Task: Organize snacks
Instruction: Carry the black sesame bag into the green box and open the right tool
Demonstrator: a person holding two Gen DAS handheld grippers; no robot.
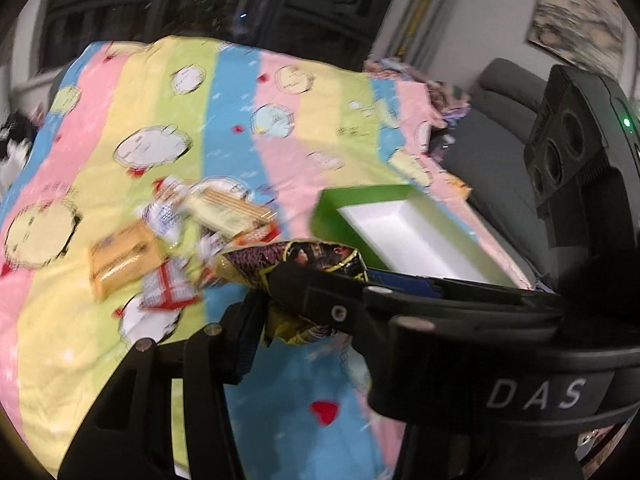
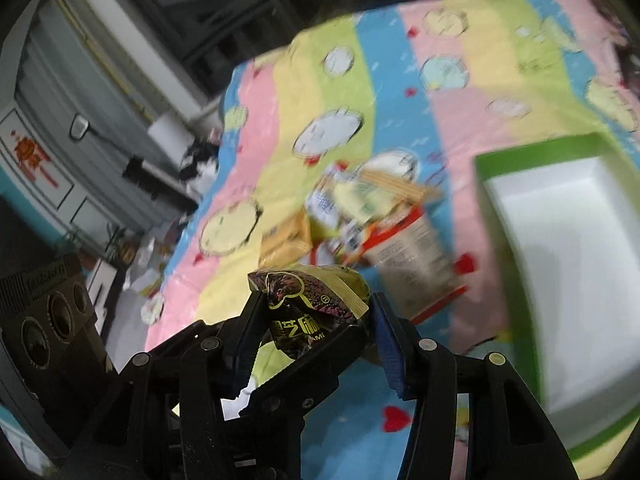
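Observation:
A dark purple and gold snack packet (image 2: pixel 310 306) is gripped by both tools at once. My right gripper (image 2: pixel 316 320) is shut on it, and my left gripper (image 1: pixel 276 304) is shut on the same packet (image 1: pixel 304 258); the right gripper's black body crosses the left wrist view. A pile of several snack packets (image 1: pixel 176 236) lies on the striped pastel blanket (image 1: pixel 240 112), also in the right wrist view (image 2: pixel 360 216). A green box (image 1: pixel 404 228) with a white inside stands open to the right of the pile (image 2: pixel 568 264).
A grey sofa (image 1: pixel 496 128) sits beyond the blanket's right edge. A grey cabinet (image 2: pixel 60 128) and floor clutter lie off the blanket's left edge. Dark windows are at the back.

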